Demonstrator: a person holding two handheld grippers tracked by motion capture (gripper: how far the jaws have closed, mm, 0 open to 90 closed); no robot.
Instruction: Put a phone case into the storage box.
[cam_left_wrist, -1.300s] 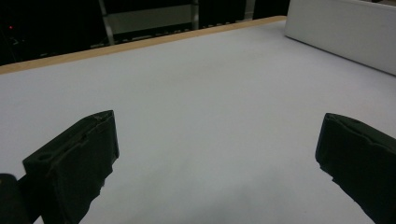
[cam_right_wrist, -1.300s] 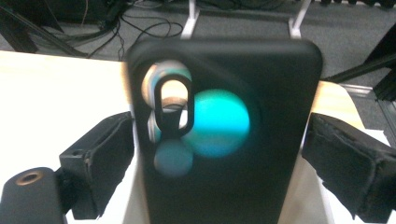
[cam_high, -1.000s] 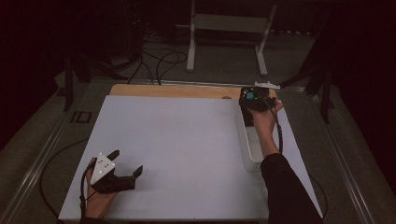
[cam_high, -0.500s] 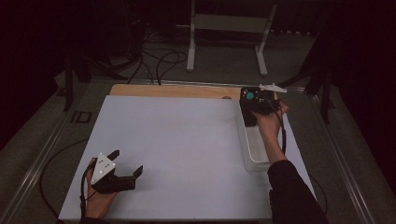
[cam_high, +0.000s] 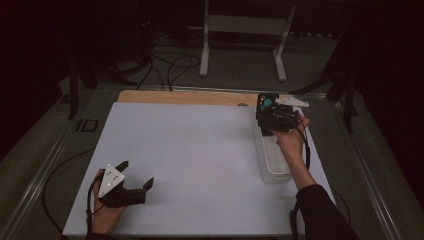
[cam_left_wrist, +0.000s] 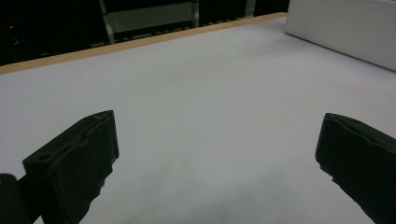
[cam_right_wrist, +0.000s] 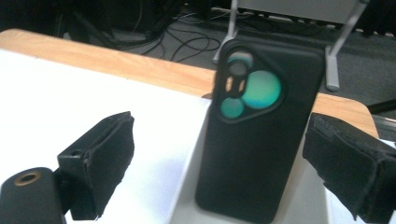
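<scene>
A black phone case (cam_right_wrist: 259, 126) stands upright in the far end of a clear plastic tray (cam_high: 274, 165), at about 2 o'clock on the white counter (cam_high: 200, 150); its camera cutout shows green. The right gripper (cam_right_wrist: 224, 170) is released, its jaws spread wide on either side of the case, not touching it. At about 7 o'clock, the left gripper (cam_high: 134, 175) rests on the counter in the person's hand (cam_high: 107, 215), released too, with bare counter between its jaws.
</scene>
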